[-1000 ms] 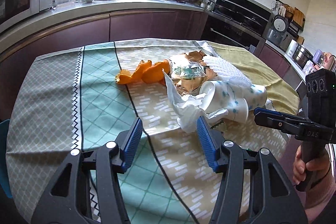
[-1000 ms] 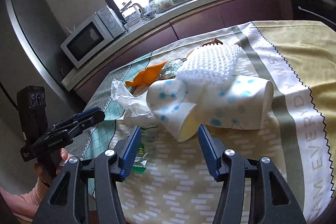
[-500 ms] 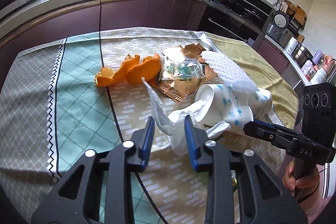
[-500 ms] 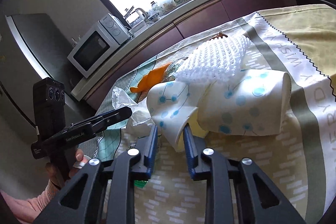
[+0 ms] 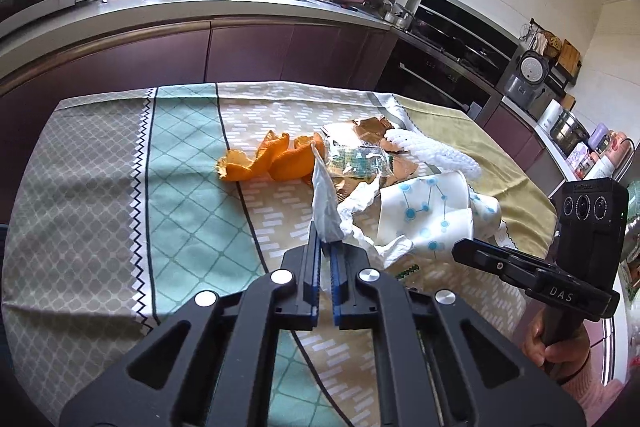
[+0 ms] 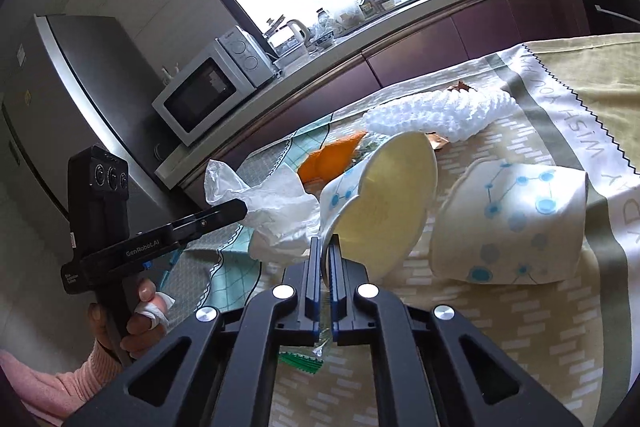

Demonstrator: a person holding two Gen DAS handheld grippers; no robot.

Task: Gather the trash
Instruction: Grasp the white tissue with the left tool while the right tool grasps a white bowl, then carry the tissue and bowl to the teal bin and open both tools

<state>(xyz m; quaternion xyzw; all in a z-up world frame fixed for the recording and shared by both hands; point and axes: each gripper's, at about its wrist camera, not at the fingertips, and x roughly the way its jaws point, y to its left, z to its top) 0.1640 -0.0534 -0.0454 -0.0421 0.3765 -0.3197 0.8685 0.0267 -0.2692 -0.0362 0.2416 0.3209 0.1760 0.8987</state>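
My left gripper (image 5: 325, 247) is shut on a crumpled white tissue (image 5: 326, 203) and holds one end up above the table; the tissue also shows in the right wrist view (image 6: 276, 211). My right gripper (image 6: 325, 247) is shut on the rim of a paper cup with blue dots (image 6: 380, 203), tilted up with its mouth toward me. A second blue-dotted paper cup (image 6: 516, 223) lies on its side to the right. Orange peel (image 5: 268, 159), a clear and brown wrapper (image 5: 360, 155) and a white foam net (image 5: 432, 151) lie behind on the tablecloth (image 5: 120, 187).
A green wrapper scrap (image 6: 300, 363) lies under my right gripper. A kitchen counter (image 5: 200, 3) with a microwave (image 6: 212, 87) and a sink runs behind the table. A fridge (image 6: 52, 99) stands at the left in the right wrist view.
Both grippers have gone from open to shut. The left closed on the tissue and lifted its end. The right closed on the cup's rim and tipped the cup up.
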